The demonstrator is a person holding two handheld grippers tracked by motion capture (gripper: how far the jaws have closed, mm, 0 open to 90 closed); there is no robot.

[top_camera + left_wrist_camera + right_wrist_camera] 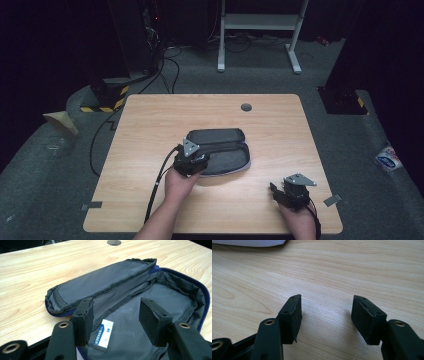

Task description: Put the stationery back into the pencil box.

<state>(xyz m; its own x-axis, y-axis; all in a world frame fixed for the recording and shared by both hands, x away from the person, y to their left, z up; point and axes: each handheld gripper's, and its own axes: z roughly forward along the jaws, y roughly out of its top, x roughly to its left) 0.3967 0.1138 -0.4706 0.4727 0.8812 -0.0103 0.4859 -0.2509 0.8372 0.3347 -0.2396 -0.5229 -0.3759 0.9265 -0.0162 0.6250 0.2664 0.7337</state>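
- Eraser (103, 334) lies flat inside our open grey pencil case (220, 150), in the middle of the wooden table (150, 125).
- Our left gripper view shows it; from high up the left gripper (192, 165) hides it.
- Its long side points away, toward the case's folded-back flap.
- Left gripper jaws are apart, empty, above the eraser.
- Right gripper (326, 315) jaws are apart over bare wood.

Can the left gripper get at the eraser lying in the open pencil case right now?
Probably yes. The left gripper hangs open right over the open pencil case, and the eraser lies loose on the lining between its jaws with nothing covering it.
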